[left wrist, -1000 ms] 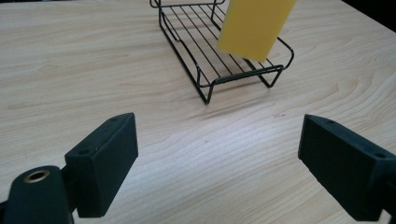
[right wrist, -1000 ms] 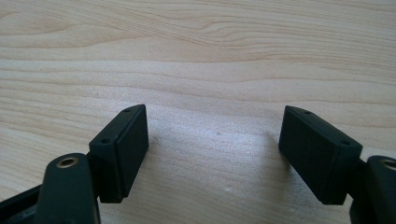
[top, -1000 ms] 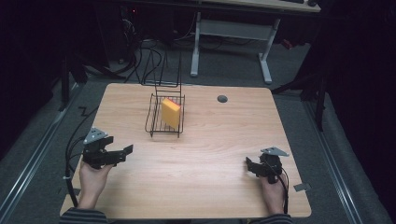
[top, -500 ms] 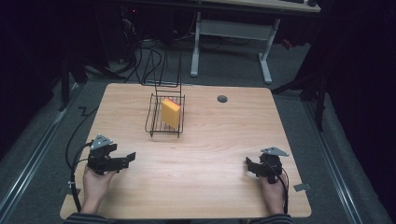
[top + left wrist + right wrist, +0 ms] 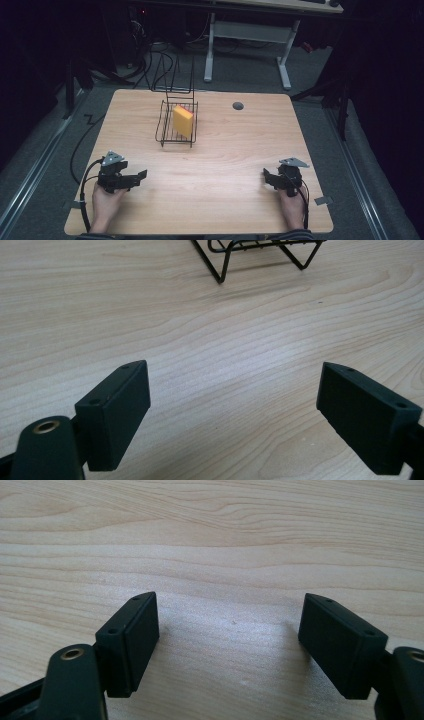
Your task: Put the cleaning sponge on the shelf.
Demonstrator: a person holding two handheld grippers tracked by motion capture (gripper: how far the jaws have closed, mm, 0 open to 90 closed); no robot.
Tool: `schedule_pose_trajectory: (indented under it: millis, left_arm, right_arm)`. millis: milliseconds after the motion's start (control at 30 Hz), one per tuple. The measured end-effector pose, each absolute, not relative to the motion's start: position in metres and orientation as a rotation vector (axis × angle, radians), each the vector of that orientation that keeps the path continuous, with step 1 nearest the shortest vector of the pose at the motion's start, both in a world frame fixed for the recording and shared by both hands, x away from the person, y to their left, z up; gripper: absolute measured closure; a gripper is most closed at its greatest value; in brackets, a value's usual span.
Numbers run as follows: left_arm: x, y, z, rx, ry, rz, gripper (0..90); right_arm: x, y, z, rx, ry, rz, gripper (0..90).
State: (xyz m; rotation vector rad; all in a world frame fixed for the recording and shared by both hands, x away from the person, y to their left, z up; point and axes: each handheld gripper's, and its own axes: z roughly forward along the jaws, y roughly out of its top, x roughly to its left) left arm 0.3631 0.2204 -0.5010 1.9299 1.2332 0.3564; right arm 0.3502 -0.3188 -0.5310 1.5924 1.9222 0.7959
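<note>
Your left tool (image 5: 136,177) sits low over the worktop (image 5: 220,165), well short of the wire rack (image 5: 176,125) holding the yellow sponge (image 5: 183,121); its jaws, apart and empty, have just been closing. Your right tool (image 5: 267,177), well right of the rack, also gapes empty.

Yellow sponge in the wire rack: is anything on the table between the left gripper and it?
Nothing visible. Bare table lies between the left gripper and the wire rack; only the rack's own wires surround the yellow sponge.
</note>
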Motion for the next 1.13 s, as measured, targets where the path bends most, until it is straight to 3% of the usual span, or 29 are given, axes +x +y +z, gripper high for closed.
schedule_pose_trajectory:
  millis: [500,700,800,1133]
  left_arm:
    - [0.364,0.214,-0.528,1.998,1.279,0.378,15.2]
    - [0.364,0.211,-0.534,2.006,1.277,0.437,15.3]
    - [0.363,0.205,-0.538,2.028,1.267,0.537,15.1]
    - [0.360,0.202,-0.538,2.017,1.284,0.540,15.0]
  right_arm:
    - [0.350,-0.319,-0.531,1.594,1.920,0.798,24.5]
    - [0.350,-0.319,-0.531,1.596,1.920,0.796,24.5]
    - [0.350,-0.319,-0.531,1.593,1.921,0.795,24.4]
    - [0.350,-0.319,-0.531,1.597,1.923,0.793,24.4]
